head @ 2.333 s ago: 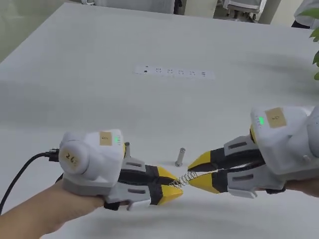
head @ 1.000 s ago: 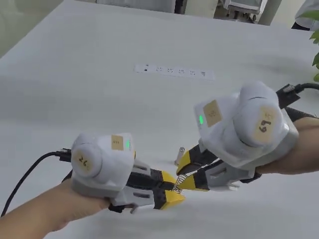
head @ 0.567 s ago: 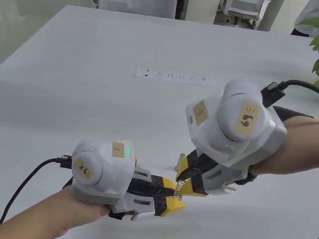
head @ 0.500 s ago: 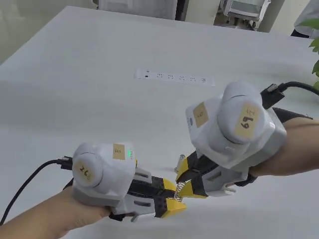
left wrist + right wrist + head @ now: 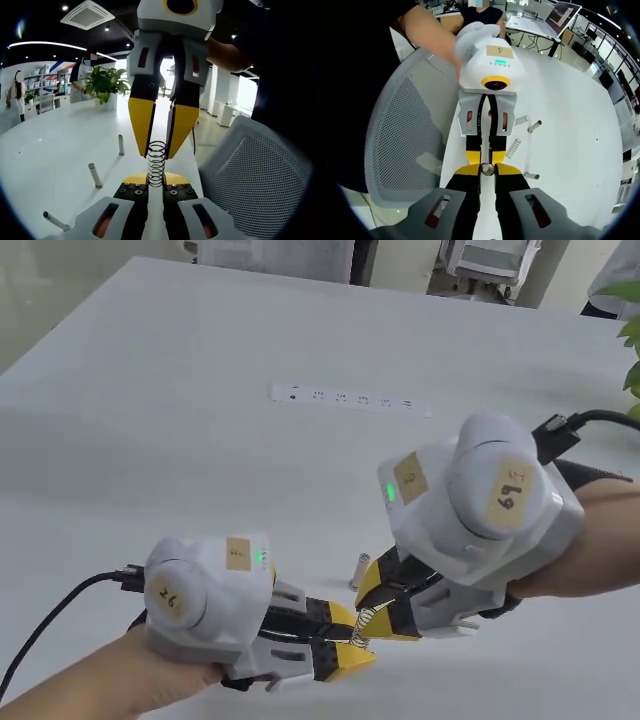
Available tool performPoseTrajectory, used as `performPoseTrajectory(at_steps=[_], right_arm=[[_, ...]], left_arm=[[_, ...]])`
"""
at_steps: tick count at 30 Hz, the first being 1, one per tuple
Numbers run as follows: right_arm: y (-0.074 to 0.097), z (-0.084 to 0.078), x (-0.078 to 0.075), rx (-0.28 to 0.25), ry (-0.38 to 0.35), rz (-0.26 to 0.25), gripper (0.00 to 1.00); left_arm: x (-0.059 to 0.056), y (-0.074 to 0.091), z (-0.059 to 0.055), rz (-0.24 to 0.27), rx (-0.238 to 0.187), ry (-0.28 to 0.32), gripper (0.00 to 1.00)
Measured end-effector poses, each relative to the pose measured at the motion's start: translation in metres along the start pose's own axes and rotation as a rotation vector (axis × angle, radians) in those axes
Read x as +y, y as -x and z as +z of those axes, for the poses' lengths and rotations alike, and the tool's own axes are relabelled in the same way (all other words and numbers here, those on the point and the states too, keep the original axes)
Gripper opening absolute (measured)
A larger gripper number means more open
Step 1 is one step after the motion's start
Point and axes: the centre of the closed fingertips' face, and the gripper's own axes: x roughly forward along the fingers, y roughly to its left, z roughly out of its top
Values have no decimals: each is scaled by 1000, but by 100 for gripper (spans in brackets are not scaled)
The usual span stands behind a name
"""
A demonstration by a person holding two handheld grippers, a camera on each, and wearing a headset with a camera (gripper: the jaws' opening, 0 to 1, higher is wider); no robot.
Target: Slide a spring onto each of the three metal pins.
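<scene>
Pinching one spring [image 5: 156,164] from both ends, the left tool [image 5: 156,182] and the right tool [image 5: 487,172] hold it over the near edge of the counter [image 5: 200,420]. The far pin [image 5: 120,144], the middle pin [image 5: 94,175] and the nearest pin [image 5: 54,221] look bare, so I judge that all three are left to do.

The left white-and-grey handheld gripper [image 5: 357,645] has a rounded housing with a tan sticker handwritten "26", a small green light, black jaws tipped in yellow, and a black cable [image 5: 50,615] at its rear. The right white-and-grey handheld gripper [image 5: 373,617] matches it, with "69" on its sticker and a second black cable [image 5: 600,418] behind. In the left gripper view, small screws [image 5: 135,185] stud the black jaw plates above grey bases with orange-red slots, and the person wears a dark top [image 5: 265,65].
</scene>
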Motion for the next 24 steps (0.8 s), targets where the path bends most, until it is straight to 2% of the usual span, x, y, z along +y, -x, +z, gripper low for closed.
performPoseTrajectory(at_steps=[9,24], right_arm=[[3,0,-3,-6,12,-21,7],[4,0,-1,13,36,-15,7]], left_arm=[[2,2,2,12,-7,18,2],[0,4,3,22,-12,33,2]])
